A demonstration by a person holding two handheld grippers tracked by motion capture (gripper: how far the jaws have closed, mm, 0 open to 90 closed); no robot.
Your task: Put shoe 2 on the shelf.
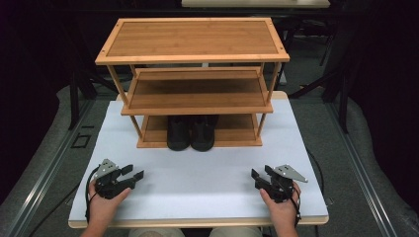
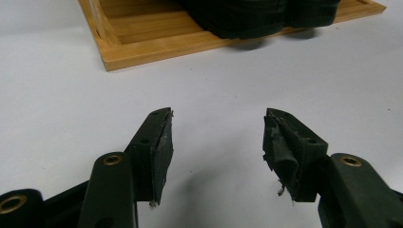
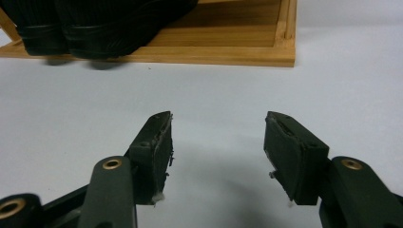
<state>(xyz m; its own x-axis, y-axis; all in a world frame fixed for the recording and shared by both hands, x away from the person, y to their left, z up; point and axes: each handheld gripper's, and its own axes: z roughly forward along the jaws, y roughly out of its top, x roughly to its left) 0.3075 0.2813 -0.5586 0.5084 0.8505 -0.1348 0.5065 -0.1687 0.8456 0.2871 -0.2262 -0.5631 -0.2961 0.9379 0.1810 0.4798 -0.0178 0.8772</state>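
A three-tier bamboo shoe rack (image 1: pixel 192 39) stands at the back of the white table (image 1: pixel 197 192). A pair of black shoes (image 1: pixel 191 132) sits side by side on its bottom shelf, toes over the front edge. My left gripper (image 1: pixel 136 173) rests at the front left of the table, held in a hand, jaws open and empty. At the front right my right gripper (image 1: pixel 260 172) is likewise open and empty. In the left gripper view the gripper (image 2: pixel 218 114) faces the shoes (image 2: pixel 252 16) and the shelf (image 2: pixel 142 33). The right gripper (image 3: pixel 217 116) faces the shoes (image 3: pixel 95 28) and the shelf's right corner (image 3: pixel 285 47).
The rack's middle shelf (image 1: pixel 197 94) and top shelf carry nothing. A broad strip of bare tabletop lies between the rack and the two grippers. Dark floor and metal rails (image 1: pixel 49 163) flank the table.
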